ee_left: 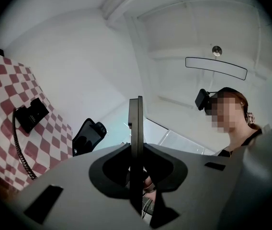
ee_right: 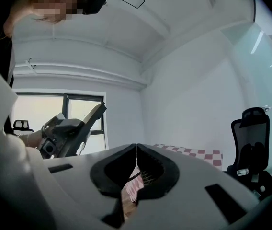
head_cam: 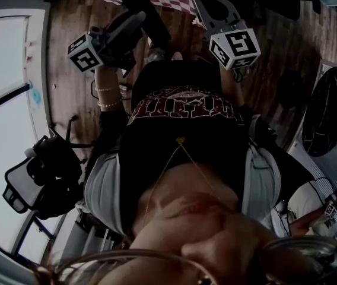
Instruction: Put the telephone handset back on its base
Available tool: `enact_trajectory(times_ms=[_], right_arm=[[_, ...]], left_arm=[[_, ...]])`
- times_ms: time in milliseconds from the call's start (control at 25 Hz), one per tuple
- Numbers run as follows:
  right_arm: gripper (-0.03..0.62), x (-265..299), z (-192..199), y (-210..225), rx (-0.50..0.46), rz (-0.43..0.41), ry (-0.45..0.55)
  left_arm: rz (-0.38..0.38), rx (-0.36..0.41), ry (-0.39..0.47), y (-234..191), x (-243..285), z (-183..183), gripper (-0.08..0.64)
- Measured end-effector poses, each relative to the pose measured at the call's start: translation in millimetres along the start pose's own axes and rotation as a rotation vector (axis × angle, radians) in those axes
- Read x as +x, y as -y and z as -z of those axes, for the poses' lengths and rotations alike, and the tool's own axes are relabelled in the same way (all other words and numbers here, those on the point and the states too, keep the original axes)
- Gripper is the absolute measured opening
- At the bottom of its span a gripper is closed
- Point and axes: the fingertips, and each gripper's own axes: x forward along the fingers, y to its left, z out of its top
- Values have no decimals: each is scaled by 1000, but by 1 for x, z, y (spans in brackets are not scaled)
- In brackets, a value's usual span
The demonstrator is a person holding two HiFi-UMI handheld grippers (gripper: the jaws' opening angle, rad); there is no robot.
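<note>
claws: 2, both empty. left claw [ee_left: 136,102] has its jaws pressed together, nothing betw them; right claw [ee_right: 136,146] is closed tip to tip too. marker cubes: 2, one [head_cam: 85,52] on the left claw, one [head_cam: 235,47] on the right. checked counter [ee_left: 2,80]: 1. phone [ee_left: 30,113]: 1 black piece lying on the counter, w/ 1 coiled cord [ee_left: 17,143] trailing from it over the cloth; can't tell if it's handset or base. both claws are off the counter, well apart from the phone. only the left gripper view shows the phone, plus 1 office chair [ee_left: 88,135] just beside the counter. only the right gripper view shows a window [ee_right: 54,109], left of the counter. only the head view shows both cubes and the wood floor [head_cam: 67,16] by the counter.
</note>
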Motion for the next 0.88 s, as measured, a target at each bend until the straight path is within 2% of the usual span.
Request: enact_trajectory(times_ms=[400,880], right_arm=[[20,19,0,22,10,4,-4],[20,91,-4,37,10,26,-18]], left_arm=[[-4,-16,-9,-27,18,-18,81],[32,-55,-42,-80,22,-70,81]])
